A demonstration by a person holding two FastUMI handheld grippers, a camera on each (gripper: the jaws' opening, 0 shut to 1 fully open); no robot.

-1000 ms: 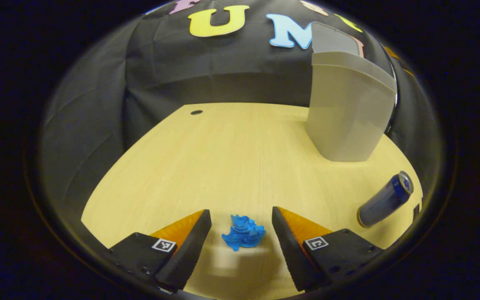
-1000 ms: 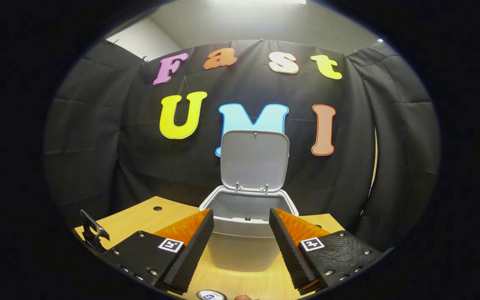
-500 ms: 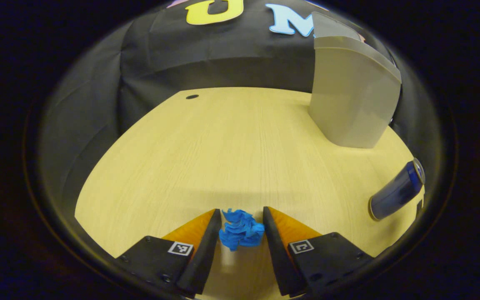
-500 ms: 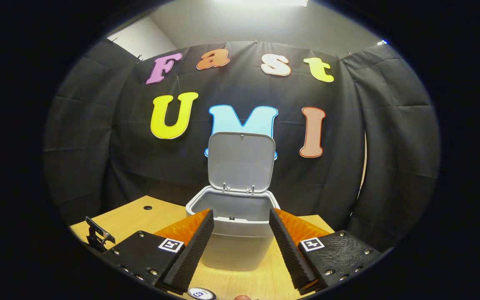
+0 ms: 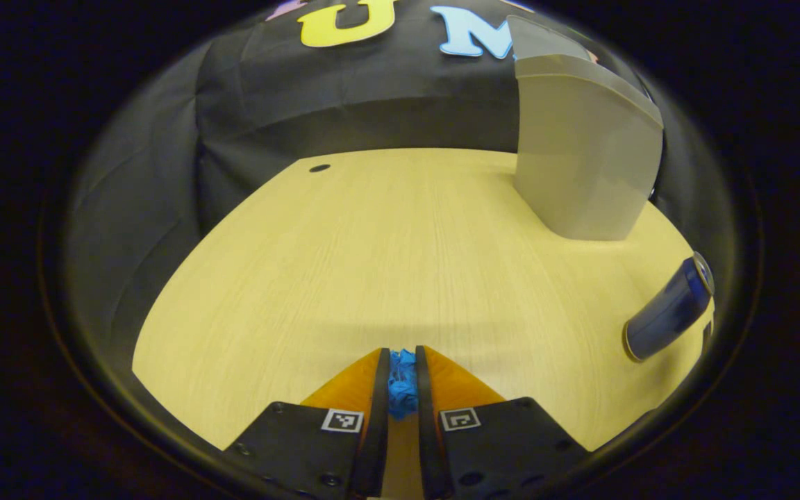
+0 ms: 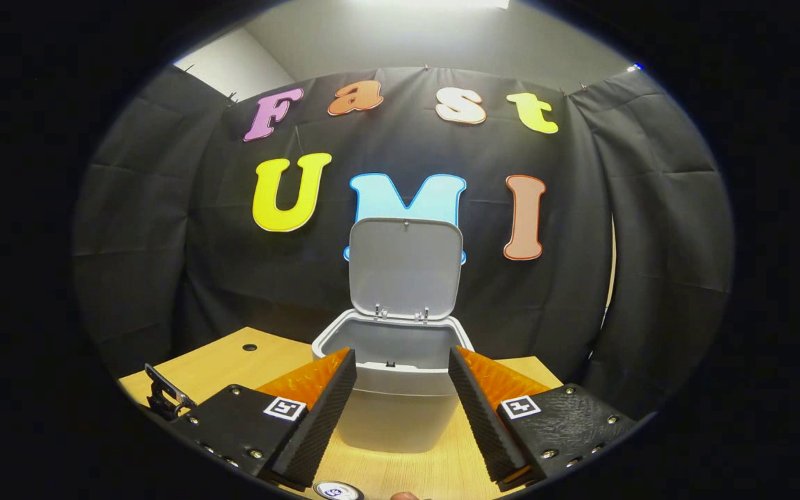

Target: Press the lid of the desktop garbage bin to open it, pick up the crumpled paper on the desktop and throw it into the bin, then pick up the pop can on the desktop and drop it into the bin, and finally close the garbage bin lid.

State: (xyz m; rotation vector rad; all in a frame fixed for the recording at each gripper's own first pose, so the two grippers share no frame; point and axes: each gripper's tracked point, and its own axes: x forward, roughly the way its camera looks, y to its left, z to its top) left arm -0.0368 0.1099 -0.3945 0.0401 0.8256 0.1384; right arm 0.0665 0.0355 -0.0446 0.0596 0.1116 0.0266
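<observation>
Left gripper view: the blue crumpled paper [image 5: 402,384] is pinched between both fingers of the left gripper [image 5: 401,368], low over the desk [image 5: 372,257]. The bin [image 5: 584,167] is seen far right, the pop can [image 5: 667,309] lying on its side near the desk's right edge.

Right gripper view: the right gripper [image 6: 401,375] is held spread and empty, facing the bin [image 6: 393,389], whose lid [image 6: 405,267] is stood open. Lid-opening is judged done, paper grasped; dropping it, the can and lid-closing are left.
</observation>
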